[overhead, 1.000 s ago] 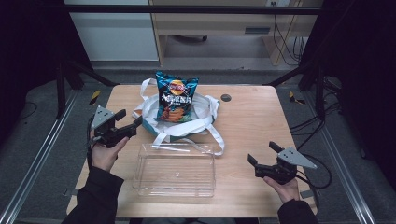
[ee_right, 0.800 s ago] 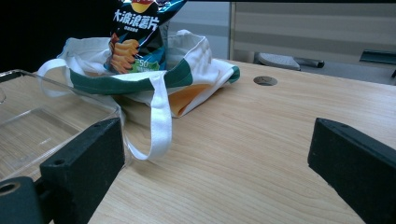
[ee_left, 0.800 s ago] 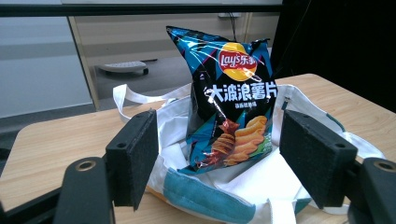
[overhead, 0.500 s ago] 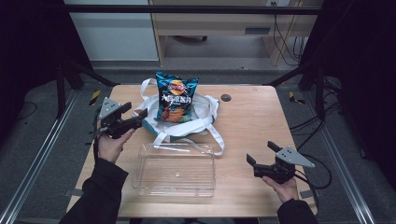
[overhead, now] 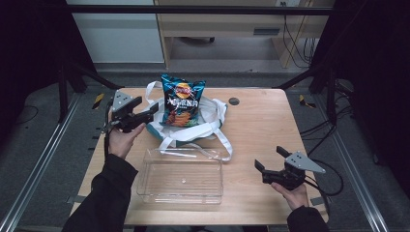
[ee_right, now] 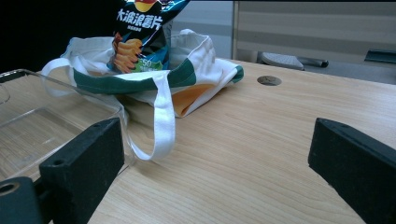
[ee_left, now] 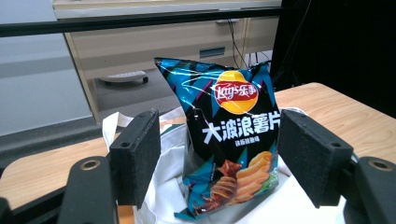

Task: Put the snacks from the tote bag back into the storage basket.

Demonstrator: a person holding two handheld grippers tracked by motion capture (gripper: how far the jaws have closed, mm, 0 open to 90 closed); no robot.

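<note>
Since a second ago, our left gripper (overhead: 150, 112) has risen from the table's left edge and swung toward the bag of crisps, while our right gripper (overhead: 267, 163) has barely shifted near the table's right front. We hold the left gripper's jaws spread wide, empty, and in the left gripper view the Lay's crisp bag (ee_left: 226, 140) stands framed between them, apart from both pads. We judge that the coming move turns on this: the crisp bag lies straight ahead of the left gripper, at about three o'clock from it in the high view, with its long axis upright, so the pads would close across its width. It stands in the mouth of a white tote bag (overhead: 209, 126) with green trim, toward the table's twelve o'clock side. Our left hand is much the nearer; the right gripper, jaws also spread and empty, waits well apart at about four o'clock from the tote. Between us and the tote lies a clear plastic tray (overhead: 181, 176), empty, with one white strap (overhead: 220, 142) trailing toward its far rim.
</note>
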